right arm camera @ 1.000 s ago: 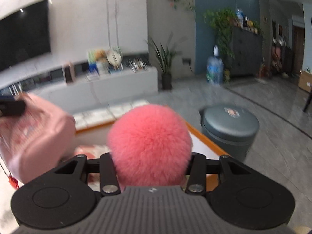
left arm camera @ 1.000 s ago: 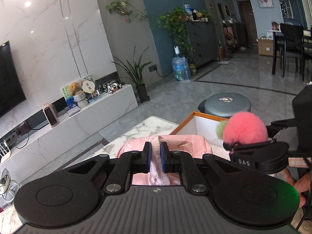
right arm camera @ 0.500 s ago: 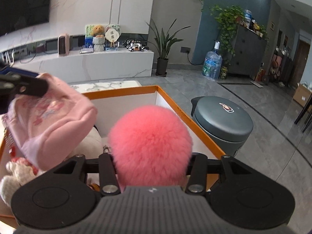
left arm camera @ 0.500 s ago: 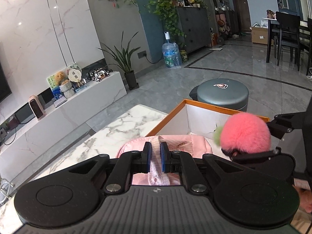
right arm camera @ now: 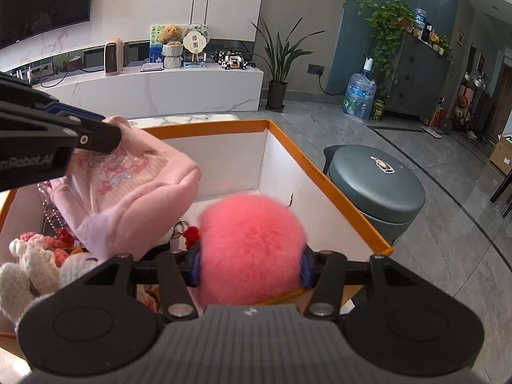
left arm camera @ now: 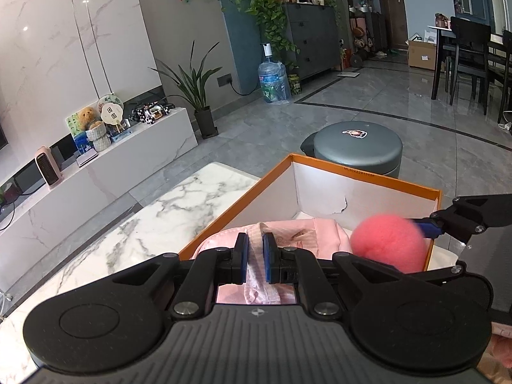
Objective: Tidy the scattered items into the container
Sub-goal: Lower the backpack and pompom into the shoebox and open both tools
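Pink plush filled both views: the left tool [left arm camera: 255, 257] pointed downward over the near edge of the orange-rimmed box [left arm camera: 364, 174], its blue pads clamped together on a fold of the pink fabric pouch [left arm camera: 307, 235], which hung from the pads inside the box; in the right wrist view the same tool [right arm camera: 105, 134] reached in from the left edge, tilted down, pinching the pouch [right arm camera: 134, 185] at its top corner, and part of a printed word ending in "Robot.AI" could be read on its body. The right tool [right arm camera: 249, 267] also angled down over the box [right arm camera: 336, 188], its jaws opening with the pink pompom [right arm camera: 252, 249] between them, the fluff brushing both blue pads [right arm camera: 194, 267]; from the left wrist view that pompom [left arm camera: 388, 243] sat just right of the pouch, over the box's near right corner, with one blue pad of the right tool [left arm camera: 416, 249] showing behind it. Small black print ran along the box's orange rim, too small to read surely. Below the pouch, knitted white and coral toys [right arm camera: 28, 262], a red charm and metal key rings [right arm camera: 181, 225] lay in the box, which stood on the marble desk [left arm camera: 134, 227] beside a grey round stool [left arm camera: 356, 148] bearing a sticker
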